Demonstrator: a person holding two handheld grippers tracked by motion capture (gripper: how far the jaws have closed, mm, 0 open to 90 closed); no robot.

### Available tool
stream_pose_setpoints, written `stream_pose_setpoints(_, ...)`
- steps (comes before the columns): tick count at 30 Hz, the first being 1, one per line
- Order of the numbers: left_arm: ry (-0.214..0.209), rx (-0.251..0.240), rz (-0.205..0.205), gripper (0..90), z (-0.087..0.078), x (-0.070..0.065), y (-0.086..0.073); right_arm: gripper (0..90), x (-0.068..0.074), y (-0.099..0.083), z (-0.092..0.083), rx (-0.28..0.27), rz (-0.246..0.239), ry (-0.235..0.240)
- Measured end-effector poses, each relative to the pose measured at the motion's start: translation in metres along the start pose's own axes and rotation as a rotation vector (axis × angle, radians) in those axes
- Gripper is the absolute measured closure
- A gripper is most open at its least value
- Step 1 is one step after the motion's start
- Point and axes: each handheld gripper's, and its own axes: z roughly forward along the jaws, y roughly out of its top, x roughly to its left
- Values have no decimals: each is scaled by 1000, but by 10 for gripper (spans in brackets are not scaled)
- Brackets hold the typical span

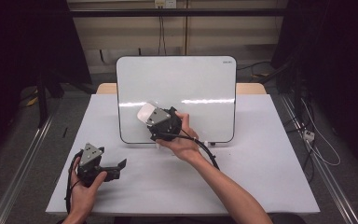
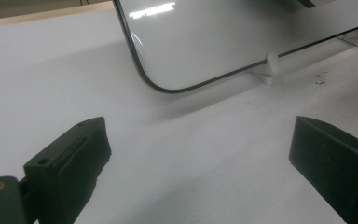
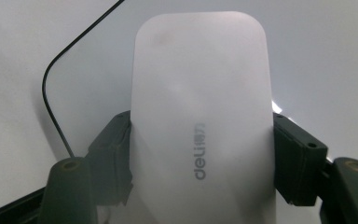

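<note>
Whiteboard (image 1: 177, 93) stands upright on small white feet (image 2: 268, 70) near the far edge of the desk (image 1: 261, 163), and its face leans a little back. It has a thin dark rim with rounded corners, and bright light strips are reflected on it.

The right tongs (image 1: 151, 119) are held up in front of the lower left part of the board, in the person's right hand (image 1: 184, 140). Between the two black jaws sits a white eraser (image 3: 200, 116) with rounded corners and a grey "deli" print on its back. The jaws press on both long sides of it, so these tongs are closed around the eraser. In the high view the eraser (image 1: 145, 113) lies against the board face, near the left end of the reflected light strip.

The left tongs (image 1: 114, 167) rest low over the near left part of the desk, in the person's left hand (image 1: 86, 184), well apart from the board. Their jaws stand wide, with only bare desk surface between them. They point toward the lower left corner of the board.

A black cable (image 1: 205, 149) runs from the right tongs along the forearm.
</note>
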Motion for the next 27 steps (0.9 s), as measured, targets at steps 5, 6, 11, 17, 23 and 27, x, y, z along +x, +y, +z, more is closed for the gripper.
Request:
stream_pose_setpoints(5, -1, 3, 4, 47, 1, -1, 0, 316, -6, -8, -7, -11, 27, -9)
stream_pose_setpoints(6, 0, 2, 7, 47, 0, -1, 1, 316, -7, -10, -8, -13, 39, -4)
stream_pose_setpoints(11, 4, 1, 7, 47, 0, -2, 1, 316, -13, -16, -15, -19, 63, -16)
stream_pose_setpoints(17, 2, 0, 7, 47, 0, -2, 1, 316, -23, -24, -24, -27, 88, -23)
stream_pose_setpoints(23, 2, 8, -10, 47, 2, 1, -1, 316, -35, -32, -31, -16, 117, -29)
stream_pose_setpoints(27, 7, 9, -7, 47, 1, 1, -1, 316, -40, -37, -37, -19, 132, -45)
